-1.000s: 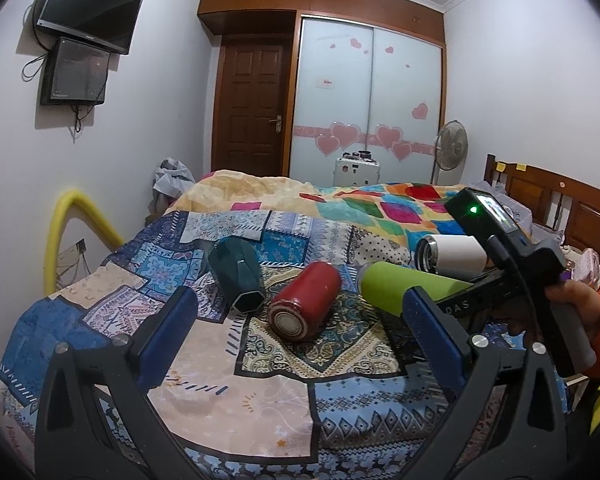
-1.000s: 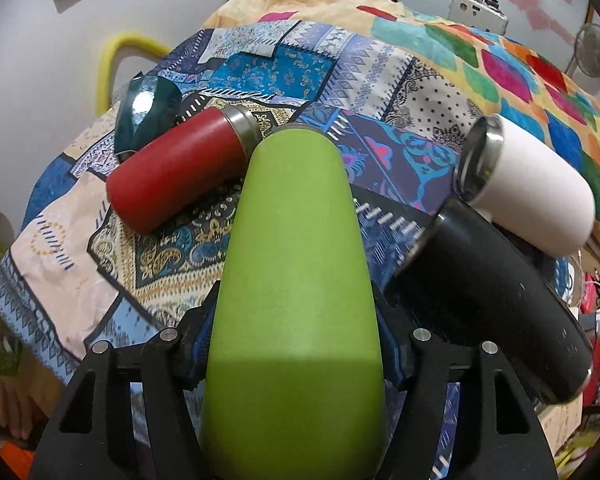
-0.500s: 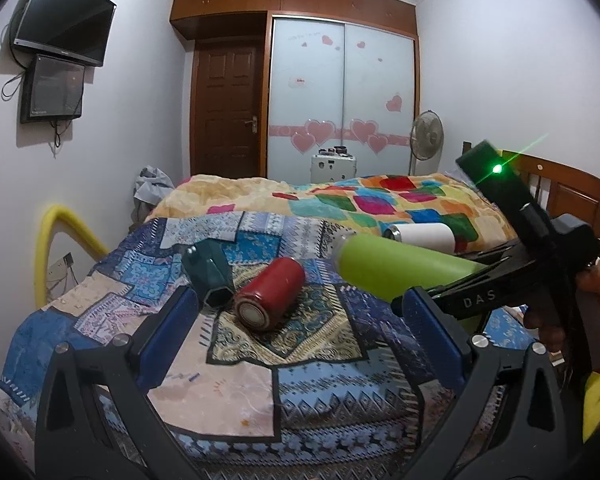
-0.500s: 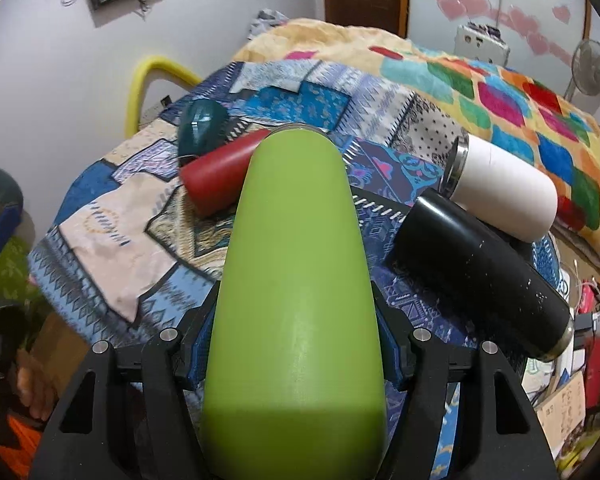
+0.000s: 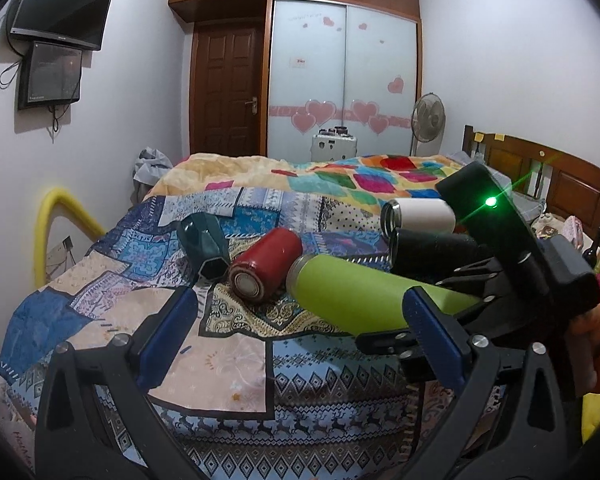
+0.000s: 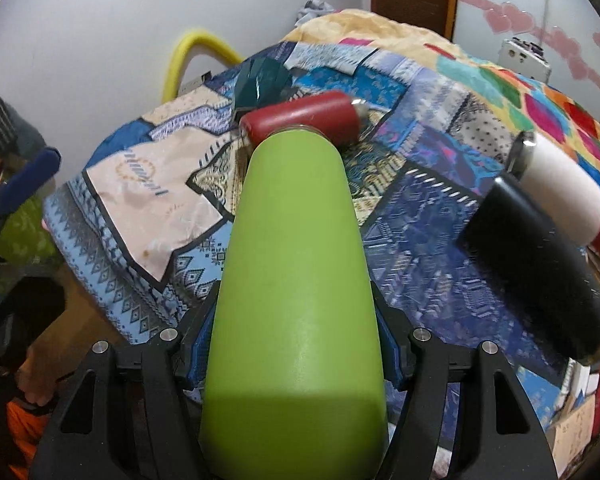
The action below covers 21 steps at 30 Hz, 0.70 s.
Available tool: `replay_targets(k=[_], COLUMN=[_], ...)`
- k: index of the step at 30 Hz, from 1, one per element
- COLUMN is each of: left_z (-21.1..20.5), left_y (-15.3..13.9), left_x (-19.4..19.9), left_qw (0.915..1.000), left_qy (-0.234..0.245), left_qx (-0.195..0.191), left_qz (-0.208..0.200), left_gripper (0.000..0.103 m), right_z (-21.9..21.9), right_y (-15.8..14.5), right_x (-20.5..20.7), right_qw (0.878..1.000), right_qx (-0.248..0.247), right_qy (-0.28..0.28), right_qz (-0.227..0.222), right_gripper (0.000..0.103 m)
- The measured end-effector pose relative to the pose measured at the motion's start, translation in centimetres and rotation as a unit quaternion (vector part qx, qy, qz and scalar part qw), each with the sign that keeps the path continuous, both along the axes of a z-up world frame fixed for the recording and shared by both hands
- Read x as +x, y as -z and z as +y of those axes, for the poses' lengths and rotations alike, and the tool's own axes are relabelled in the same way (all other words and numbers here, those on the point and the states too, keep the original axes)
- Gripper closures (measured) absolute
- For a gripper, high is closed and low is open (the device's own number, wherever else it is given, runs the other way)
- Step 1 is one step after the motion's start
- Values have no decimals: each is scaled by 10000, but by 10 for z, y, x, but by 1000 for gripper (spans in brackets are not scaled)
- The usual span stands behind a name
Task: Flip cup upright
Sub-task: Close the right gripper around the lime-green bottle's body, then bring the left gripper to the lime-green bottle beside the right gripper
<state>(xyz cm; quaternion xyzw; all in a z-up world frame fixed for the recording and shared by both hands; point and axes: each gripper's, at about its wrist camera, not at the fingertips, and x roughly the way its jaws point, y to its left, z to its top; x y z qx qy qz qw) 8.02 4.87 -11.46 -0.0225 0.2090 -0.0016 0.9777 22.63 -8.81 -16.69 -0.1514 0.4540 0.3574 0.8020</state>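
My right gripper is shut on a lime green cup and holds it lying level above the patterned quilt. In the left wrist view the green cup points left, held by the right gripper at the right side. My left gripper is open and empty, near the quilt's front edge, its fingers either side of the view. A red cup, a dark teal cup, a black cup and a white cup lie on their sides on the bed.
The bed's wooden headboard is at the right. A yellow padded rail stands at the bed's left side. A door, a wardrobe and a fan are at the back.
The right gripper has raised the green cup off the quilt and carried it toward the front left, over the red cup. The left gripper stays open.
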Motion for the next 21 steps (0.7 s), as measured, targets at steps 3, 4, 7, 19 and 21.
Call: replay_targets(k=[3,4,7,19,21], left_z=[2,4,7,11,10], left_y=[6,8,14,18,16], left_x=[4,7,12,28,29], left_qw=[10000,9999,9997,9986,9987], left_qy=[-33,-48,-78,-97,-97], left_qx=[4,-10,-62,-276,-240], left_qz=[80,123,218,448,435], left_gripper=[0,0,0,0,0], right_z=[4,5,6,0,-2], right_y=[9,11,10,18,15], right_x=[5,6,8,8,5], right_qw=[9999,9999,9998,9999,9999], right_qx=[-115,-122,-137,-115,-93], right_qy=[-35,-41,-86,-99,-96], right_qz=[12,7,-66,31,16], right_gripper=[41,41,41,41,41])
